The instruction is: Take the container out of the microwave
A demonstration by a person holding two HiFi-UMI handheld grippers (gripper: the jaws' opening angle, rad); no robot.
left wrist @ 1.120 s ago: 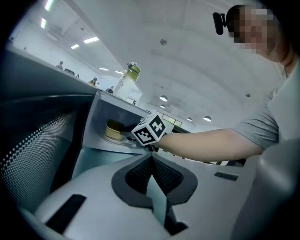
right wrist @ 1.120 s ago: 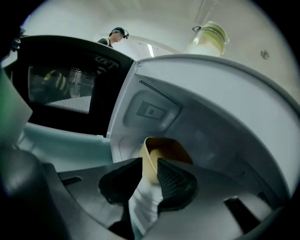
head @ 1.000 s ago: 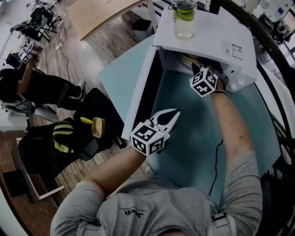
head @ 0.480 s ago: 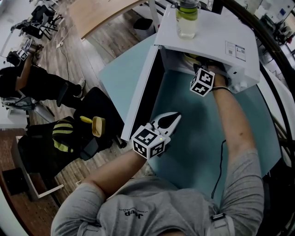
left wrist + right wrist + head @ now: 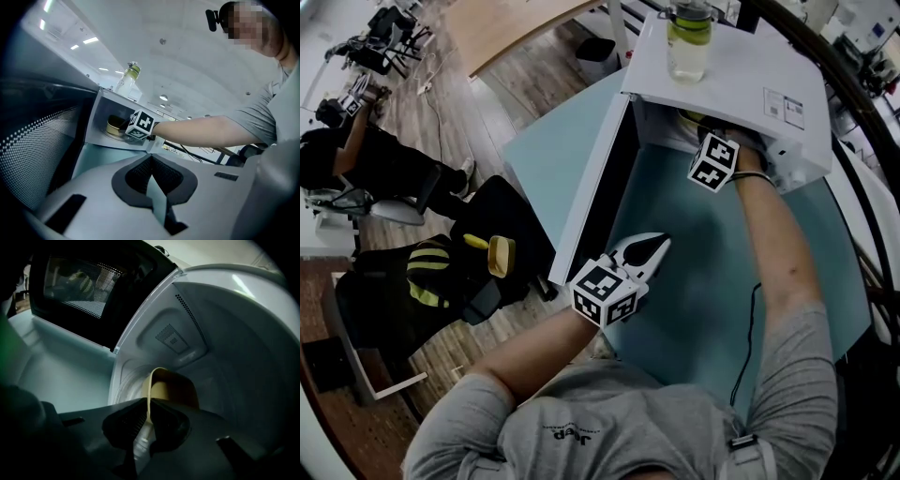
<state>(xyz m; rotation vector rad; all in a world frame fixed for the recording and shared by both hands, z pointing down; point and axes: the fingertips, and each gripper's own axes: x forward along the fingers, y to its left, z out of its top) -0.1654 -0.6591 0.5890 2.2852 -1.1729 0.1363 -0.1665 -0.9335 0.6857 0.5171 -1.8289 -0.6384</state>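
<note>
The white microwave [image 5: 727,80] stands at the back of the teal table [image 5: 712,281], its door [image 5: 595,178] swung open to the left. A yellow container [image 5: 171,390] sits inside on the turntable. My right gripper [image 5: 149,416] reaches into the cavity and is shut on the container's near rim. In the head view only its marker cube [image 5: 713,161] shows at the opening. The left gripper view shows the same container [image 5: 116,125] behind that cube [image 5: 140,125]. My left gripper [image 5: 652,246] hovers over the table in front of the door, shut and holding nothing.
A clear bottle with a green band [image 5: 689,42] stands on top of the microwave. The open door's mesh window [image 5: 75,282] is to my right gripper's left. Past the table's left edge are a black bag [image 5: 487,234], a yellow object [image 5: 497,255] and a seated person [image 5: 366,164].
Very little differs. The right gripper stays in the microwave's mouth and the left gripper stays in front of the door. The head view has shifted slightly.
</note>
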